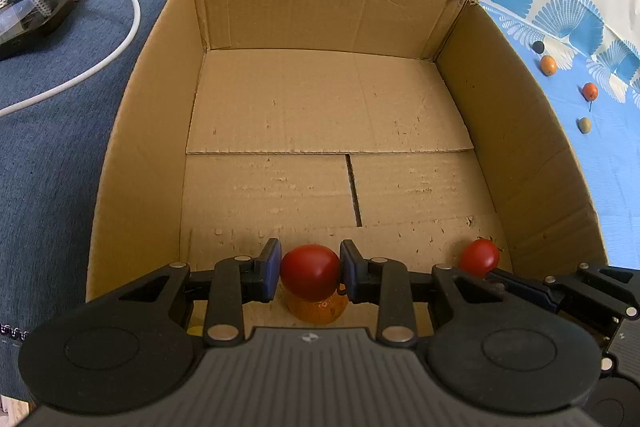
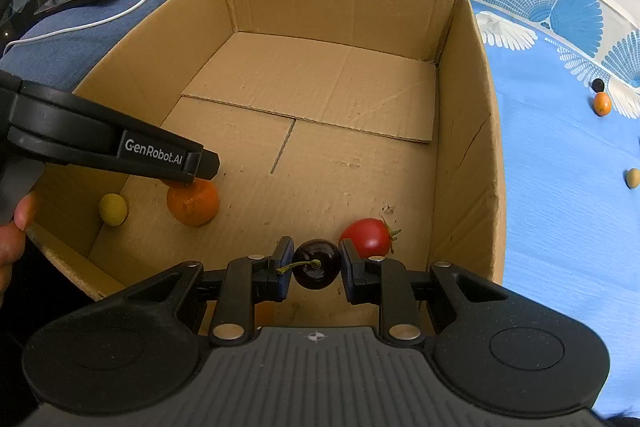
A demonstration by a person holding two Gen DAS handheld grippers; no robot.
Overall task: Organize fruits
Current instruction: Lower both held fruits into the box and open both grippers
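Over the cardboard box (image 2: 464,131), left tongs (image 1: 310,277) clasp a red tomato (image 1: 310,273) and right tongs (image 2: 316,269) clasp a dark cherry (image 2: 318,267), poised for dropping beside the orange (image 2: 193,202) at nine o'clock.

Red tomato (image 1: 310,274) and dark cherry (image 2: 317,264) gripped above cardboard box (image 2: 464,131) floor; orange (image 2: 193,202), yellow-green fruit (image 2: 113,209), second tomato (image 2: 368,237) inside — small fruits (image 2: 602,103) on cloth.

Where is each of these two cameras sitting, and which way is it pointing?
Left wrist: rides on the left gripper, looking along its fingers into the cardboard box; a red tomato sits between its pads.
Right wrist: rides on the right gripper, which holds a dark cherry; the person's hand shows at left.
Shared: the box, the orange and the other tomato.
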